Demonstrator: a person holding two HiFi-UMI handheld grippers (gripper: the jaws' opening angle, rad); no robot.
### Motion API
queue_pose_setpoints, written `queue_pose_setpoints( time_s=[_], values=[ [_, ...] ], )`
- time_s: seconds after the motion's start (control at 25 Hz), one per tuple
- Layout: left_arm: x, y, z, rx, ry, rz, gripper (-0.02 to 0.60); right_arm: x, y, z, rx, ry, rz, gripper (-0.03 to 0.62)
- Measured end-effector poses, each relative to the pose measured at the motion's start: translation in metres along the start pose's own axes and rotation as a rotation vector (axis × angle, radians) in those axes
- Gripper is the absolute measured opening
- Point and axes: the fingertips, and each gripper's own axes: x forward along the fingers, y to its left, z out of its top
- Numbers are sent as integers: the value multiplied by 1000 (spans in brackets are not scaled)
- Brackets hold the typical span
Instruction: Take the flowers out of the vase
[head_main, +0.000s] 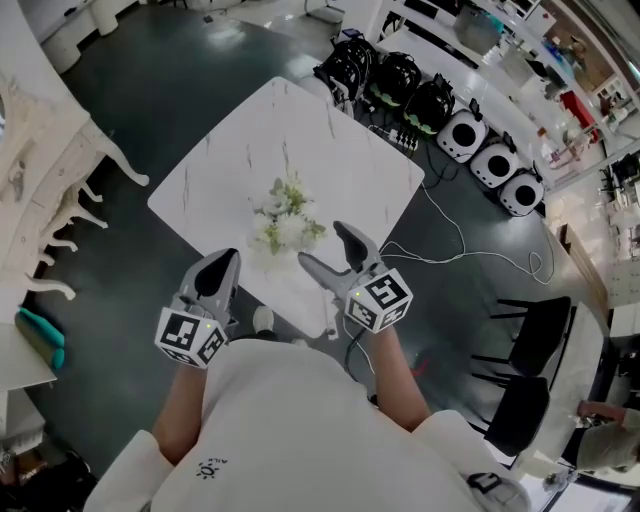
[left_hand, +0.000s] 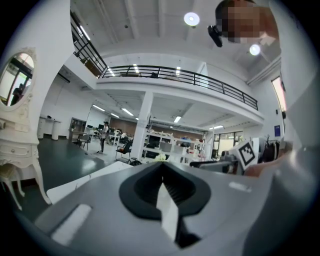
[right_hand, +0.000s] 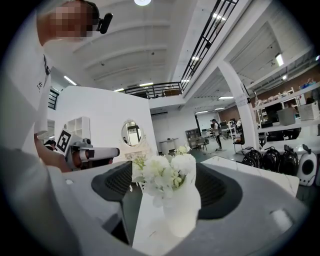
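A bunch of white flowers stands in a white vase on the white marble table, near its front edge. My right gripper stands open just right of the vase, its jaws wide and apart from it. In the right gripper view the vase and the flowers sit framed between the jaws of the right gripper, with no pad on them. My left gripper is shut and holds nothing, at the table's front edge left of the vase. In the left gripper view the left gripper has its jaws together, and the flowers peek just above them.
A white ornate dresser stands at the left. Black bags and white round machines line the floor beyond the table, with a cable trailing from them. Black chairs stand at the right.
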Motion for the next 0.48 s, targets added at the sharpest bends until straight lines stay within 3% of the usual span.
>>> queue_pose_setpoints(
  time_s=[0.28, 0.48],
  values=[
    [6, 7, -5, -2, 19, -4, -11, 24, -2, -12, 1, 37, 0, 440],
    [7, 12, -2, 0, 22, 0, -11, 35, -4, -15, -2, 50, -1, 445]
  ],
)
